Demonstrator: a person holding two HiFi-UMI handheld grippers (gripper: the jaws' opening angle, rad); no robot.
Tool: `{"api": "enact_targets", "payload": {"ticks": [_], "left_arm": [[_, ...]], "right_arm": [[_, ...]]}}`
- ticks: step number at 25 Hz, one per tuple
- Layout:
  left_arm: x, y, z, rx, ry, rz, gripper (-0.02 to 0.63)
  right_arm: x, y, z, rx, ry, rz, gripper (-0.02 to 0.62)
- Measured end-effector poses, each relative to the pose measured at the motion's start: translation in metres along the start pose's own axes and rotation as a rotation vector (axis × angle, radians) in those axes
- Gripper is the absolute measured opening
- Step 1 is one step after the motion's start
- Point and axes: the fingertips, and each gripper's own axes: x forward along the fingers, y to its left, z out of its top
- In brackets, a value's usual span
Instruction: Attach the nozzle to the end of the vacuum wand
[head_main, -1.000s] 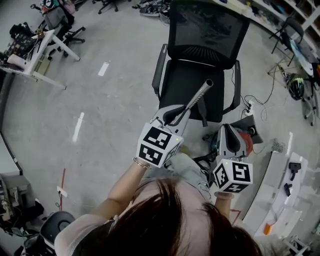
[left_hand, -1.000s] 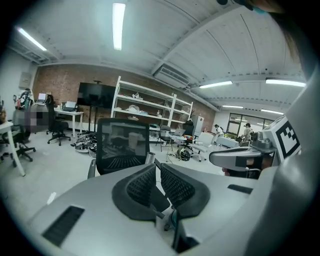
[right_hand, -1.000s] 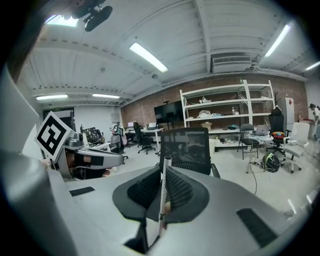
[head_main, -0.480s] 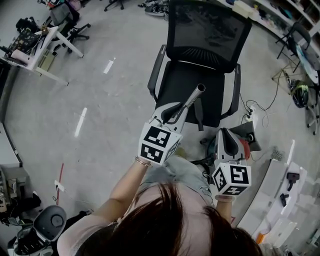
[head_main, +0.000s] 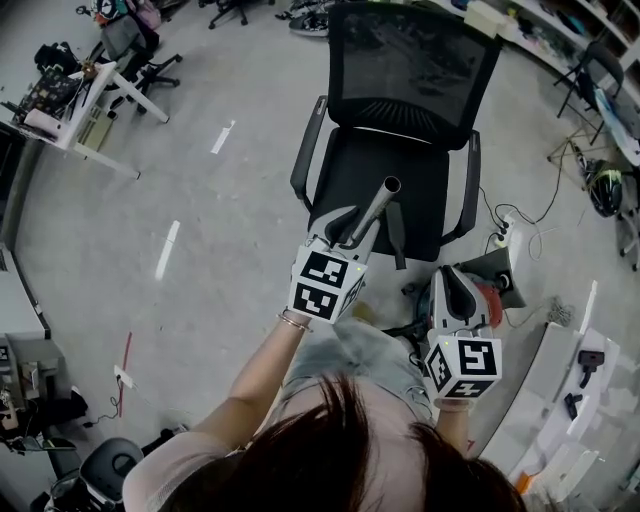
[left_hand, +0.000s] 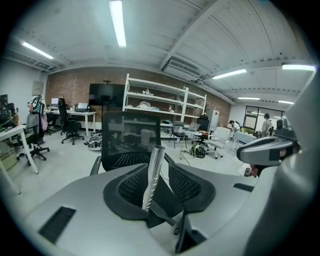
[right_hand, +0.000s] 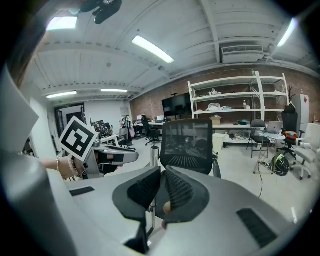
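Currently: 2 grippers are held side by side in front of the person, both aimed at a black office chair (head_main: 415, 60) ahead.

Left gripper (left_hand: 159, 171):
- Jaws stand partly apart and have just been opening.
- The wand (head_main: 376, 203), a bare metal tube, stands between the 2 pads and runs up and forward past the jaw tips, leaning slightly right.
- It sits close against the left pad, with a clear gap on the right-pad side. The pads are not clamping it.
- Its round open end is well out beyond the tips, over the chair seat in the head view.

Right gripper (right_hand: 163, 172):
- Jaws are drawn together, with only a thin slit between the pads.
- Nothing is clearly clamped. A small pinkish spot shows low in the slit; cannot tell what it is.
- The wand shows behind this gripper's left jaw, its top rising above that jaw. The left gripper is off to the left.
- A red and grey vacuum body (head_main: 490, 285) lies just beside the tips, on their right in the head view.

Small dark pieces (head_main: 588, 357) lie on a white surface well off to the right of the right gripper, too small to identify.
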Motion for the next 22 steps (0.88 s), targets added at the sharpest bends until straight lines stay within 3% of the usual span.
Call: {"api": "enact_targets", "payload": {"ticks": [12, 22], "left_arm": [[0.043, 0.011, -0.022, 0.027, 0.049, 0.044, 0.155], [0.076, 0.012, -0.033, 0.044, 0.090, 0.029, 0.164]], "right_arm": [[0.001, -0.015, -0.021, 0.018, 0.041, -0.017, 0.028], [0.002, -0.028, -0.033, 0.046, 0.067, -0.055, 0.028]]}}
